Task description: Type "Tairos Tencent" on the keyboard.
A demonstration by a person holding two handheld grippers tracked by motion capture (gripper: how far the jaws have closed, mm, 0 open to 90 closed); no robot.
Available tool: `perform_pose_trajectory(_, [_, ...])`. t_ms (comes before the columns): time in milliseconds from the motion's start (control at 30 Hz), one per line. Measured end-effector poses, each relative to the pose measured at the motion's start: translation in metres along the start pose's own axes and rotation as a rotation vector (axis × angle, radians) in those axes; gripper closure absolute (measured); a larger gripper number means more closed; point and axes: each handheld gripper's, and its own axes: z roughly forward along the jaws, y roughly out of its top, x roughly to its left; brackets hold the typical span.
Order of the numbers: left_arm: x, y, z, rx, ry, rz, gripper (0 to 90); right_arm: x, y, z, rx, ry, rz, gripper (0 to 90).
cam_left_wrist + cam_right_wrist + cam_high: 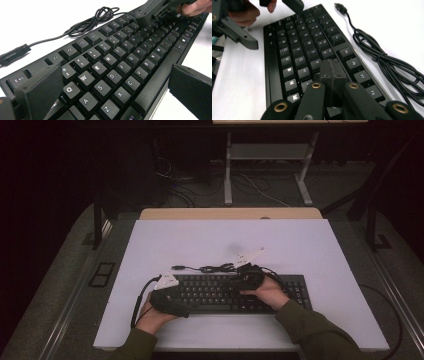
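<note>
- The keyboard lies flat on the white table, near my edge of it, with its bundled cable coiled just behind and the plug lying loose on the table.
- My left gripper is wide open over the keyboard's left end. One jaw stands by the Esc and Q keys, the other hangs off the front edge near the space bar. It has hold of nothing.
- My right gripper has its jaws pressed together with nothing between them. The tips are down among the middle keys, about at the J key, and I judge I am pressing or about to press there.
- Main risk: the closed tip is wider than one keycap, so I could push two neighbouring keys at once if I come down off-centre.
- If I lean in at a slant, the keyboard could slide across the smooth table, since the left gripper is not clamping it.
- Closing the left jaws as they stand could catch keycaps and pop one off, or tilt the board up at its front edge.
- The cable lies close behind my right hand, so a backward sweep could snag it and drag the keyboard.
</note>
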Motion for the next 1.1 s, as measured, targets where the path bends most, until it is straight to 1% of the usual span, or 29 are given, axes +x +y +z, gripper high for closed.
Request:
perform_pose_trajectory(100, [0.0002, -0.0001, -0.0002, 0.000, 0.001, 0.002, 0.0, -0.0001, -0.0007, 0.0016, 0.013, -0.003, -0.006, 89.6])
perform_pose_trajectory(300, [0.0001, -0.0003, 0.0000, 0.003, 0.002, 0.005, 0.0, 0.0005, -0.0015, 0.0033, 0.033, -0.007, -0.002, 89.6])
perform_pose_trajectory(400, [0.0001, -0.0003, 0.0000, 0.004, 0.002, 0.006, 0.0, 0.0002, -0.0023, 0.0046, 0.051, -0.017, -0.002, 89.6])
perform_pose_trajectory(467, [0.0002, -0.0004, -0.0003, 0.003, 0.003, 0.006, 0.0, -0.0001, -0.0027, 0.0051, 0.058, -0.014, -0.003, 89.6])
perform_pose_trajectory(800, [0.0004, -0.0005, -0.0005, 0.002, 0.003, 0.006, 0.0, 0.0004, -0.0030, 0.0056, 0.063, -0.015, 0.000, 89.6])
perform_pose_trajectory(867, [0.0004, -0.0004, -0.0005, 0.001, 0.003, 0.006, 0.0, 0.0010, -0.0031, 0.0061, 0.073, -0.017, 0.001, 89.7])
perform_pose_trajectory(900, [0.0004, -0.0004, -0.0005, 0.001, 0.003, 0.007, 0.0, 0.0011, -0.0036, 0.0070, 0.079, -0.025, -0.006, 89.7])
perform_pose_trajectory(1100, [0.0004, -0.0004, -0.0007, 0.002, 0.004, 0.005, 0.0, 0.0007, -0.0037, 0.0070, 0.078, -0.020, 0.000, 89.7])
